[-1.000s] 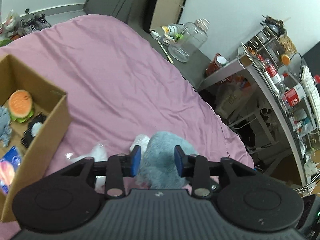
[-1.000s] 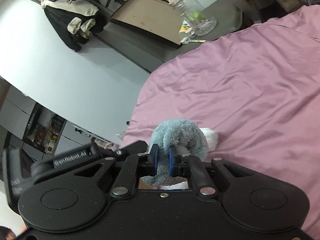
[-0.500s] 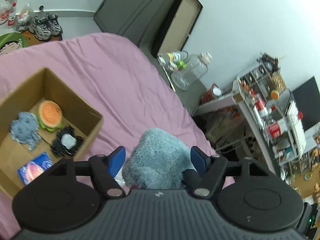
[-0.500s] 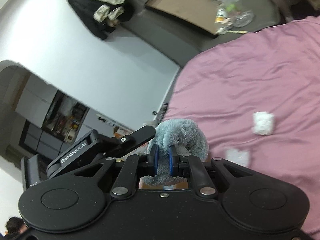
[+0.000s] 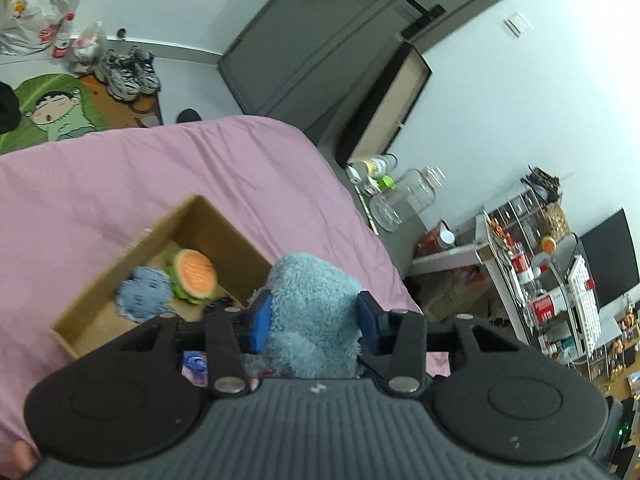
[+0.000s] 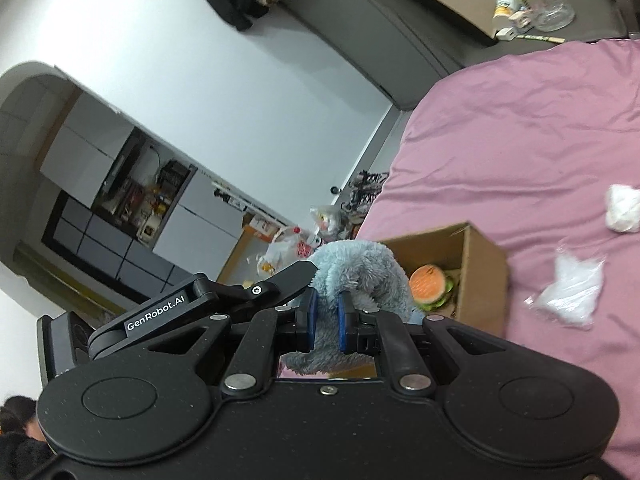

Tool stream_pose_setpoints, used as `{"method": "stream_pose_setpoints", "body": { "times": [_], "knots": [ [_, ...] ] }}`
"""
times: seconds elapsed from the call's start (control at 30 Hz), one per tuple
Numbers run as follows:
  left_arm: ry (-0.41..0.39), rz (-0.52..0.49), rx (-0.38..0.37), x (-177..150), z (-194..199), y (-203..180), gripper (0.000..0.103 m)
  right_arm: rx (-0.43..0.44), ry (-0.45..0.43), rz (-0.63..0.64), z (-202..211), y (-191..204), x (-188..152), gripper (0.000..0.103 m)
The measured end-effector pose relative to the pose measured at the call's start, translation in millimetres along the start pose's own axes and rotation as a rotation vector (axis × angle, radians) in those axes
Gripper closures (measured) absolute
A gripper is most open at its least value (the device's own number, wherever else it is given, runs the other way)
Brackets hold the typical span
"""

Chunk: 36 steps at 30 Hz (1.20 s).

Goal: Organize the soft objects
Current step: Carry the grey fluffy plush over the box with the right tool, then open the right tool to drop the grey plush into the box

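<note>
Pink bed [image 5: 120,184] (cardboard box [image 5: 224,232] atop)

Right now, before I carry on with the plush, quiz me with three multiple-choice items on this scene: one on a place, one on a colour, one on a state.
1. Where is the burger toy?
A. Inside the cardboard box
B. On the bare pink sheet
C. On the floor mat

2. What colour is the bed sheet?
A. Green
B. Pink
C. White

3. How does the right gripper stand?
A. Wide open and empty
B. Open above the box
C. Shut on the blue-grey plush

Key:
1 A, it lies on the box floor beside a small blue plush.
2 B, both views show pink fabric under the box.
3 C, the right wrist view shows its blue pads pinching a fold of fur. The left gripper is closing, with the same plush between its pads.
</note>
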<state>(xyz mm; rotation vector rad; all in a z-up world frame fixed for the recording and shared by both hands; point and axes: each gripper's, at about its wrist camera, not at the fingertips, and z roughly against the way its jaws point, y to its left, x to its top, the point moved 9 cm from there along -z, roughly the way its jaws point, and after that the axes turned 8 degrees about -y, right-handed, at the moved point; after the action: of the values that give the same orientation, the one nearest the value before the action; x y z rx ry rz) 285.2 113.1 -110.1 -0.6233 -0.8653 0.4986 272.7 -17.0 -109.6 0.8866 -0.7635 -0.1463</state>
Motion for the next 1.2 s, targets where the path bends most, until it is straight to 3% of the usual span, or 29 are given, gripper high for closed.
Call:
{"method": "stream_pose_setpoints", "body": {
  "times": [0.33,0.67,0.73,0.83,0.93,1.07,1.2],
  "knots": [
    [0.002,0.024,0.033,18,15,39,0.06,-0.028,0.025,0.045,-24,30,-27,0.092],
    [0.047,0.007,0.067,18,8,64,0.06,-0.09,0.026,0.062,-41,31,-46,0.091],
    [0.054,-0.005,0.078,18,5,65,0.059,-0.099,0.022,0.065,-43,30,-46,0.086],
    [0.085,-0.004,0.118,17,1,72,0.055,-0.125,0.041,0.043,-47,23,-49,0.069],
    [0.087,-0.024,0.189,20,5,80,0.05,-0.148,0.052,0.052,-43,19,-48,0.066],
    [0.068,-0.057,0.211,22,16,79,0.046,-0.17,0.02,0.063,-26,15,-38,0.06],
    [0.058,-0.096,0.229,20,20,68,0.044,-0.203,0.001,0.1,-6,9,-27,0.047]
  ]
}}
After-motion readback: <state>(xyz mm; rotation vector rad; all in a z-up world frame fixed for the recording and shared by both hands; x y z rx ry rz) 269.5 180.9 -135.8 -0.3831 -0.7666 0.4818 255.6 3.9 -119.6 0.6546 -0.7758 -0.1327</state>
